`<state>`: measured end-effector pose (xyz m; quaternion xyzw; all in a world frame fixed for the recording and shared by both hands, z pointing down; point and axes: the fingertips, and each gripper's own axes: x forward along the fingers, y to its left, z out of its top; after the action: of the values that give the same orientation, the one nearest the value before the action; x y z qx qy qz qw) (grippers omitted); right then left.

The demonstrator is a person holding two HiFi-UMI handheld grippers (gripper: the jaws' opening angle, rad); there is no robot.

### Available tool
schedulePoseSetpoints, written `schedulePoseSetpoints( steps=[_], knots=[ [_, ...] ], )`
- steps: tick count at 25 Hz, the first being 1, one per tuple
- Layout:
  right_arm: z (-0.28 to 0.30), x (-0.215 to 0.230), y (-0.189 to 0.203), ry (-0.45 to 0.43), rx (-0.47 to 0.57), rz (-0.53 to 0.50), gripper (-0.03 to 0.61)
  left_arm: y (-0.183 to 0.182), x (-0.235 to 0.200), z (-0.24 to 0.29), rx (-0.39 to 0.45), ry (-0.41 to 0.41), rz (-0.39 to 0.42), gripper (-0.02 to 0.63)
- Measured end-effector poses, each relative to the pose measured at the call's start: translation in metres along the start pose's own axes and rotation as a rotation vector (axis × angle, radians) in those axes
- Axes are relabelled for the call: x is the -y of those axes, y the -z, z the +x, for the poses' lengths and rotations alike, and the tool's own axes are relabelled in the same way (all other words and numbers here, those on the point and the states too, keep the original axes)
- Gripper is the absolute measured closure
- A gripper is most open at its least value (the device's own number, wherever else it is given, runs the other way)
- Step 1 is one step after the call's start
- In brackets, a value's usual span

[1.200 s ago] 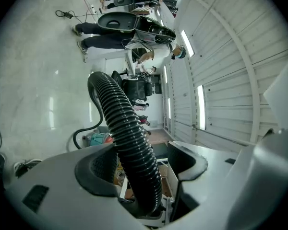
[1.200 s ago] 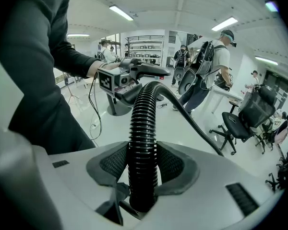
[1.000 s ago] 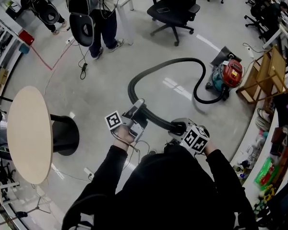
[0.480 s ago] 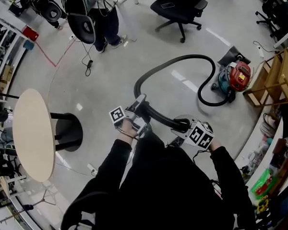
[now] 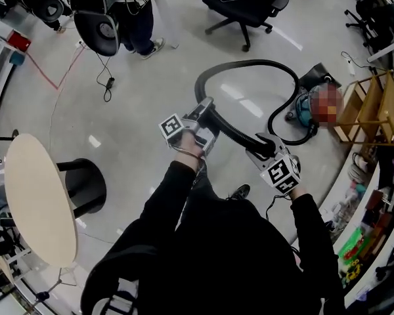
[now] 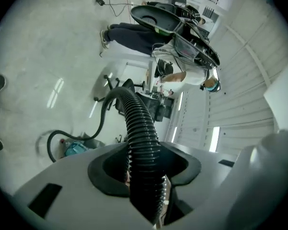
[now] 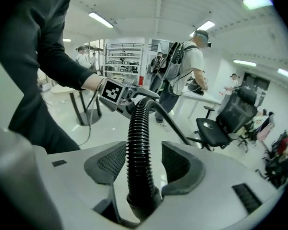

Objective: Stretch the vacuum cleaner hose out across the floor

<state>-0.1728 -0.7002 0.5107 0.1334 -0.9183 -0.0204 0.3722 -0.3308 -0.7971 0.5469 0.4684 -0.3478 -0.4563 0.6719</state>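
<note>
Right hand-held gripper (image 7: 143,166) clamps the hose (image 7: 137,128), which rises between its jaws.

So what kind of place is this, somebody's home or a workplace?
Most likely a workplace, perhaps a lab or open office: there is a wheeled office chair, long strip lights on the ceiling, and stocked shelves along the far wall.

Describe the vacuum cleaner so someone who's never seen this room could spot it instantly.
Look to the right side of the pale floor, beside the slanted wooden rack. There sits the vacuum cleaner, a low teal canister. It alone has the black ribbed hose running into it.
</note>
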Motion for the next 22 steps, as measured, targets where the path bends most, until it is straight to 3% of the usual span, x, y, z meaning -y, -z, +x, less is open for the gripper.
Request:
schedulePoseSetpoints(
  steps=[1,4,9,13,15,19,20,22],
  knots=[
    [0.007,0.015,-0.011,0.084,0.000,-0.003,0.336,-0.025,0.004,0.008,0.040,0.015,0.001,0.419],
    [0.017,0.041,-0.048,0.233,0.061,0.089,0.327,-0.106,0.021,0.025,0.162,0.038,0.055,0.420],
    [0.036,0.017,-0.060,0.159,0.098,0.266,0.327,-0.227,0.050,0.011,0.434,0.043,0.082,0.420],
    [0.054,-0.006,-0.045,0.092,0.071,0.367,0.327,-0.264,0.064,-0.008,0.566,0.075,0.013,0.420],
    [0.062,-0.012,-0.042,0.042,0.115,0.553,0.328,-0.258,0.070,-0.010,0.570,0.096,-0.013,0.420],
    [0.087,-0.004,-0.044,-0.134,0.380,1.274,0.327,-0.220,0.076,-0.012,0.521,0.127,-0.048,0.425],
    [0.094,0.003,-0.044,-0.156,0.446,1.389,0.327,-0.208,0.079,-0.012,0.500,0.144,-0.049,0.428],
    [0.107,0.022,-0.050,-0.179,0.573,1.479,0.316,-0.184,0.090,-0.010,0.431,0.207,-0.024,0.433]
  ],
)
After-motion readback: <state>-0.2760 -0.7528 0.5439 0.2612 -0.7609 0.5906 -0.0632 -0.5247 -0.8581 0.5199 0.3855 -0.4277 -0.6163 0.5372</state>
